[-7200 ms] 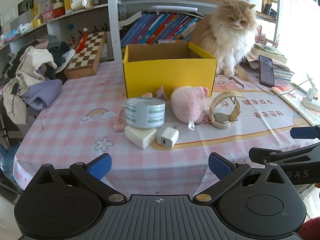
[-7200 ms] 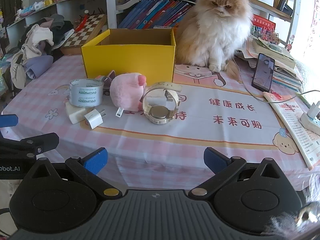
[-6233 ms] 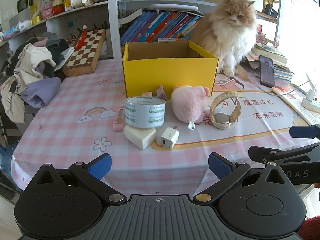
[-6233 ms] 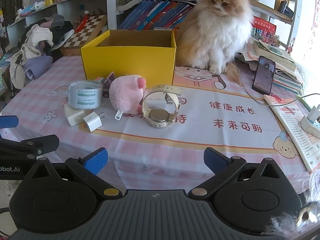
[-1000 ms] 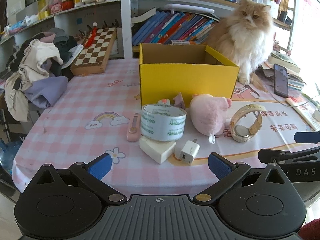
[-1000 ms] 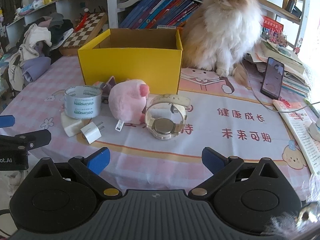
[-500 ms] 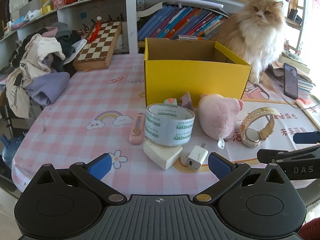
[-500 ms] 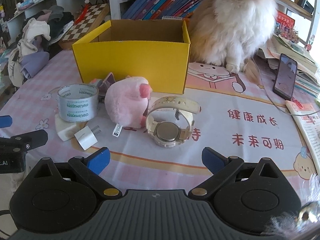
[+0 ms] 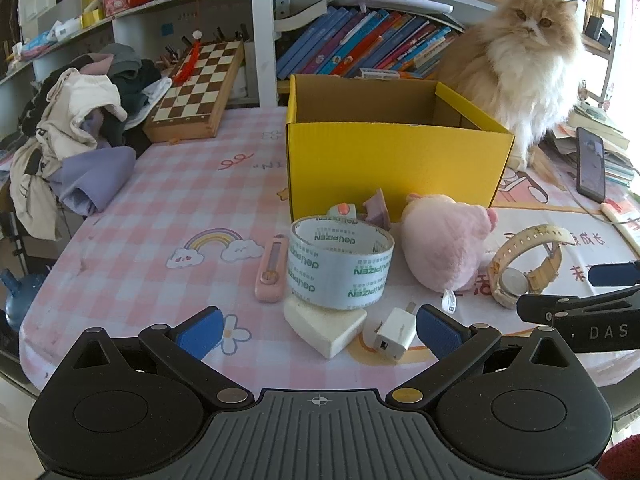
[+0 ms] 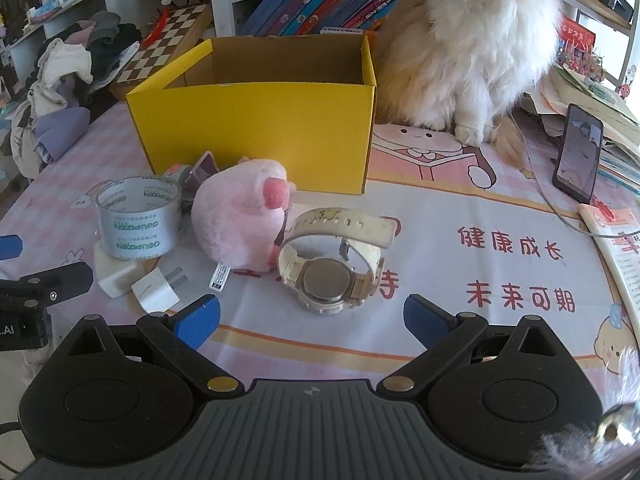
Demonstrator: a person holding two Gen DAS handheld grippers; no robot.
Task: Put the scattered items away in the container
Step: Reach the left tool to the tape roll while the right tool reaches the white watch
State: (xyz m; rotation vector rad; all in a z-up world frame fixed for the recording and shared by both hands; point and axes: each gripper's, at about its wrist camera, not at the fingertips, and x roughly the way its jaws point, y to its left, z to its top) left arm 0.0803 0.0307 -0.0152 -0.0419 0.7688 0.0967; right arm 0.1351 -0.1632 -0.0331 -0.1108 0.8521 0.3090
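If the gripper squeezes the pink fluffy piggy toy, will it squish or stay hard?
The pink plush toy looks fluffy and rounded, so it will probably squish and feel light. Its fuzzy surface should grip well rather than slip. Being round, it might roll toward the watch beside it if only nudged.

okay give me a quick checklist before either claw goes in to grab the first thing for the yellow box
1. Left claw open and holding nothing: ok.
2. Right claw open and holding nothing: ok.
3. Yellow box open on top, with room inside: ok; its floor is hidden, so whether it is fully empty: cannot tell.
4. Watch lies straight ahead of the right claw, nothing on it: ok.
5. Tape roll free to lift: not ok, it sits partly on the white block.
6. Cat clear of the box: not ok, it sits right beside it.
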